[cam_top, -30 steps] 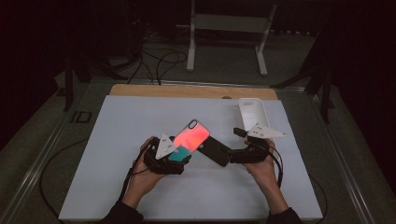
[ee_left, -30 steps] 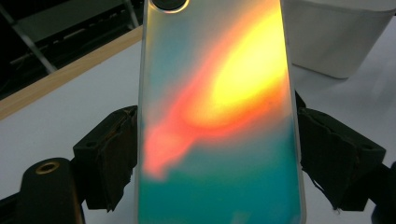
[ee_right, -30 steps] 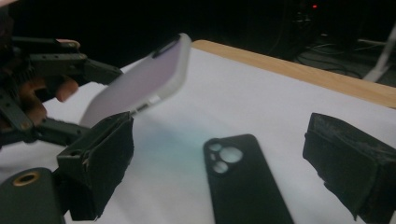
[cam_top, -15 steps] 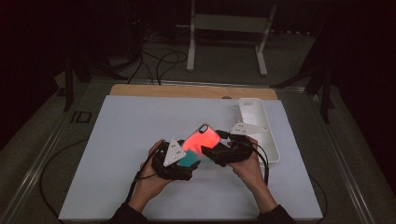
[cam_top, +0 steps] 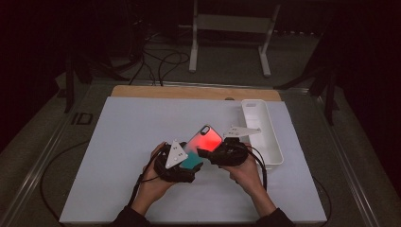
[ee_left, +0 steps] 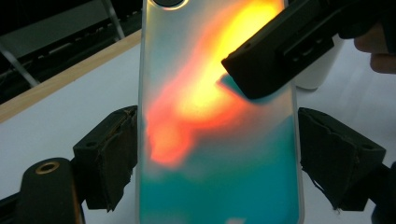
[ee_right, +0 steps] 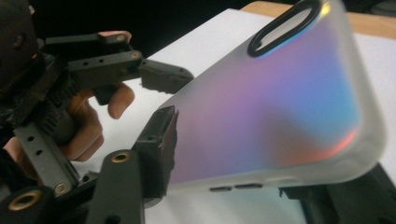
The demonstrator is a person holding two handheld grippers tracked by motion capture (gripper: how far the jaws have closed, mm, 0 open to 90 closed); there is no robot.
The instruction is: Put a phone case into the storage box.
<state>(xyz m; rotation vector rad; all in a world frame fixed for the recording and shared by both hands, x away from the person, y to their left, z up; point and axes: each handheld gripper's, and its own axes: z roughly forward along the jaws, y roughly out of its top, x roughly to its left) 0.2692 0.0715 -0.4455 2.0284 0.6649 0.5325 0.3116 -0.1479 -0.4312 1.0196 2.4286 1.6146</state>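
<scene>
Nearest the person, the left gripper (cam_top: 189, 163) pinches the phone case (cam_top: 204, 140) across its width at the lower, teal end. The case is lifted off the white table (cam_top: 127, 142), its long axis running toward one o'clock, camera cutout at the far end. The right gripper (cam_top: 206, 152) meets it from three o'clock; its jaws have just been closing on the case's side edge. Beyond, at two o'clock, lies a white tray (cam_top: 265, 137).

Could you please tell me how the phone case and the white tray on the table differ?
The phone case glows red and teal; the white tray is plain. The case is lifted and tilted, held between the left gripper and right gripper; the tray lies flat, untouched. Both are oblong.
</scene>
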